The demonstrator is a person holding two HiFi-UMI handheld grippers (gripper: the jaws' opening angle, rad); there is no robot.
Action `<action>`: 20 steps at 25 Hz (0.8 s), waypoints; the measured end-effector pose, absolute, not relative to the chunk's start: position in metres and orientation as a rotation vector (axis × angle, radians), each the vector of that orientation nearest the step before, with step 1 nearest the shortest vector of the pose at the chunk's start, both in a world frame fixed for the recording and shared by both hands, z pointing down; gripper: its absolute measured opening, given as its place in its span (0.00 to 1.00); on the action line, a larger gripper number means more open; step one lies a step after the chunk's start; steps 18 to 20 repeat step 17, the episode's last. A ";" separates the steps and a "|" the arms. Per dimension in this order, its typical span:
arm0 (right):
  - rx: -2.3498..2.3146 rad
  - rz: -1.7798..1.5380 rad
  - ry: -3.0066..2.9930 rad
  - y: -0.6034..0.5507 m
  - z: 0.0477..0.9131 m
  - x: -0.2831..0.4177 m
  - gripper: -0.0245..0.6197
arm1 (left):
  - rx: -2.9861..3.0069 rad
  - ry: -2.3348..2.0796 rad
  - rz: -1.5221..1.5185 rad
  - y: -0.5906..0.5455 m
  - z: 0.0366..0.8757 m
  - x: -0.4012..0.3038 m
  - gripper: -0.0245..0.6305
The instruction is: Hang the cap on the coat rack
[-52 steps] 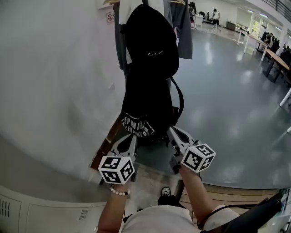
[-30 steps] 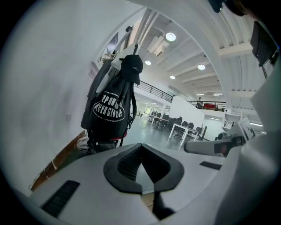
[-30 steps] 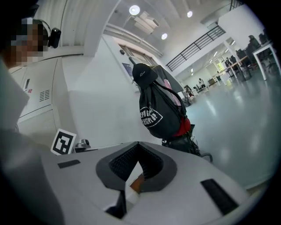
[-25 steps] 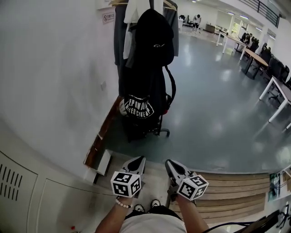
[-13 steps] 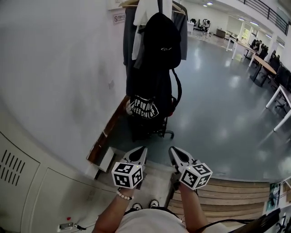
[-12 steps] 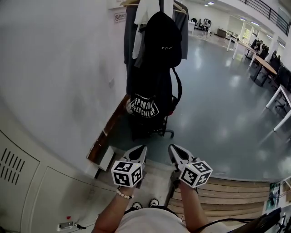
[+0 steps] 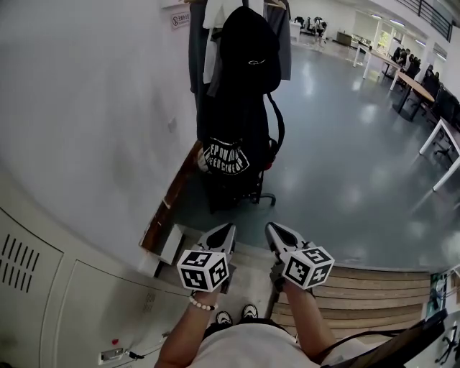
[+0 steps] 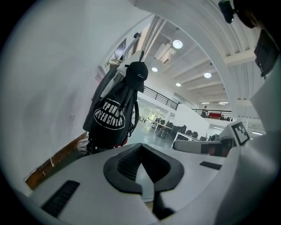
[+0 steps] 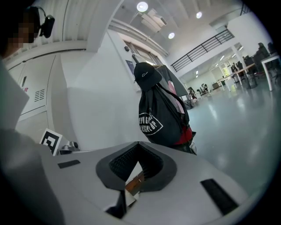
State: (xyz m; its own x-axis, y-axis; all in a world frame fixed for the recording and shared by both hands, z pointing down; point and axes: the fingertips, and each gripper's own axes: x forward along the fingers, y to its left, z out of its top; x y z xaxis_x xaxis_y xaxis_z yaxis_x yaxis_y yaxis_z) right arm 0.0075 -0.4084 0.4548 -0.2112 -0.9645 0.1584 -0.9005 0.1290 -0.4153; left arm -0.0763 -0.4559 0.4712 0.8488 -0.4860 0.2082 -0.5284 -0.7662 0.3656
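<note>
The black cap [image 7: 249, 43] hangs at the top of the coat rack [image 7: 237, 8], above a black bag [image 7: 227, 154] with white print. The cap also shows in the left gripper view [image 8: 137, 72] and the right gripper view [image 9: 147, 74], some way ahead of both grippers. My left gripper [image 7: 224, 231] and right gripper [image 7: 274, 231] are held low, side by side, close to my body and well short of the rack. Both are shut with nothing between their jaws [image 8: 141, 147] [image 9: 138, 147].
A white wall [image 7: 86, 108] runs along the left, with a vented cabinet [image 7: 29, 273] at the lower left. Grey and white clothes [image 7: 205, 43] hang behind the bag. Wooden steps [image 7: 374, 295] lie at the lower right. Desks [image 7: 438, 100] stand far right on the grey floor.
Since two seconds ago both grippers have drawn back from the bag and rack toward my body. Over the last second they have stayed low and shut, shifting only slightly.
</note>
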 end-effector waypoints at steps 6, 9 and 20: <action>-1.858 -0.639 2.224 -0.404 0.452 0.006 0.04 | 2.609 -0.751 0.142 -0.452 0.471 -0.080 0.04; -1.840 -0.632 2.223 -0.404 0.449 0.003 0.04 | 2.614 -0.755 0.143 -0.453 0.470 -0.081 0.04; -1.824 -0.619 2.237 -0.411 0.443 0.004 0.04 | 2.612 -0.777 0.147 -0.456 0.468 -0.085 0.04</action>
